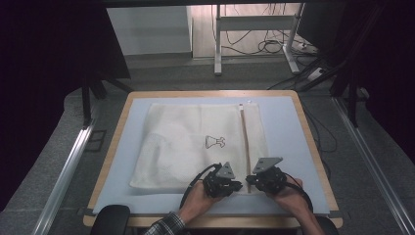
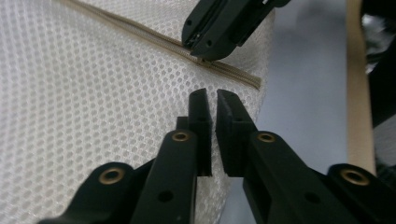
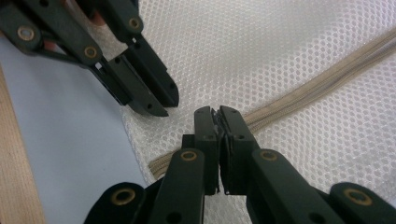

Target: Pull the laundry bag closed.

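Item: white mesh laundry bag (image 1: 195, 147), laid flat on the pale blue mat (image 1: 284, 117) of a wood-edged bench (image 1: 122, 117). The fabric is a fine honeycomb net, off-white and slightly translucent. A small black outline motif (image 1: 216, 142) is printed near the middle. A beige zipper (image 1: 244, 142) is run along the bag's right side, from the far edge to the near corner.

Left hand-held gripper (image 1: 234, 186): held at the bag's near right corner, just left of the zipper. In the left gripper view its jaws are seen nearly closed, a narrow gap left between the pads (image 2: 201, 121), over the mesh at the corner; whether fabric is pinched cannot be told.

Right hand-held gripper (image 1: 248, 181): set just beside the left one, on the zipper line. In the right gripper view its jaws are clenched at the zipper's near end (image 3: 280, 102), with a small dark piece caught between the tips.
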